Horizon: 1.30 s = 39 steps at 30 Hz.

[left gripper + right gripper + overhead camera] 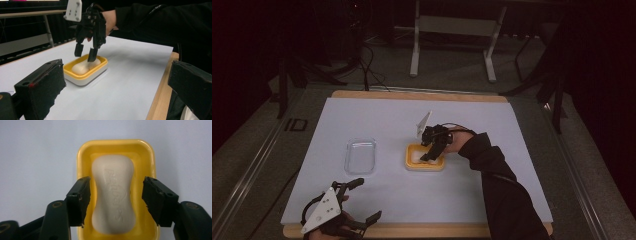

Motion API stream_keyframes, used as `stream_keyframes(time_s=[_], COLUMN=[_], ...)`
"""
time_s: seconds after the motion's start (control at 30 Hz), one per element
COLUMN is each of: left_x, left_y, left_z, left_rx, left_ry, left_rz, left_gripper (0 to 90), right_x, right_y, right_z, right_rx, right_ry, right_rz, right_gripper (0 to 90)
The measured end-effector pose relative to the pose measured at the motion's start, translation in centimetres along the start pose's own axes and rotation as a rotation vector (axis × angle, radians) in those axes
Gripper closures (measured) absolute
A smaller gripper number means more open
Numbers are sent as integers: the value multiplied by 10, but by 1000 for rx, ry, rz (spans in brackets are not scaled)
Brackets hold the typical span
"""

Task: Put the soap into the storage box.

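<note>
A white bar of soap point(113, 195) lies in a yellow soap dish point(115, 143) near the middle of the table point(472, 130). My right gripper point(116, 197) hangs over the dish, open, with one jaw on each side of the bar and a small gap at each side. In the left gripper view the right gripper point(85, 55) has its tips down at the soap point(81, 67) inside the dish point(85, 76). My left gripper point(367, 200) rests open at the table's front left edge, holding nothing, its jaws pointing toward the dish point(425, 168).
A clear plastic tray point(360, 155) lies flat left of the dish. A pale sheet covers the wooden table, whose front edge point(437, 231) shows. A dark sleeve point(502, 185) reaches in from the front right. A metal stand point(452, 30) is beyond the table.
</note>
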State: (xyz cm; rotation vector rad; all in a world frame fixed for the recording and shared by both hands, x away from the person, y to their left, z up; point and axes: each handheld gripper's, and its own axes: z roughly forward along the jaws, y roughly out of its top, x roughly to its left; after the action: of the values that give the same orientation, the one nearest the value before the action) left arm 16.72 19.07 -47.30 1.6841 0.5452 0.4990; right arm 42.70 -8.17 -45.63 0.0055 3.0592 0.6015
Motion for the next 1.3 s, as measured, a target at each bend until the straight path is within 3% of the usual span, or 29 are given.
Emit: stream_keyframes(time_s=[0.17,0.33,0.4,0.7,0.8,0.93,1.13,1.3], left_x=[0,0,1,1,1,1,1,1], left_y=[0,-1,-1,-1,-1,-2,-2,-2], left_z=[1,1,1,2,3,3,3,3], left_rx=[0,3,3,6,9,13,14,14], left_ry=[1,5,5,2,1,3,5,4], left_rz=[-4,-5,-6,-15,-15,-16,-16,-15], left_gripper=[11,11,11,11,11,11,12,11], right_x=[3,-1,-1,12,17,27,37,47], right_y=[-4,-10,-14,-35,-42,-50,-64,-79], right_z=[-11,-22,-27,-44,-49,-50,-50,-49], right_rx=[1,2,-12,-66,-109,-118,-150,-209], right_ry=[-27,-52,-66,-191,-210,-247,-289,-339], right_rz=[60,191,219,334,363,386,476,527], right_gripper=[299,174,138,122,127,131,131,131])
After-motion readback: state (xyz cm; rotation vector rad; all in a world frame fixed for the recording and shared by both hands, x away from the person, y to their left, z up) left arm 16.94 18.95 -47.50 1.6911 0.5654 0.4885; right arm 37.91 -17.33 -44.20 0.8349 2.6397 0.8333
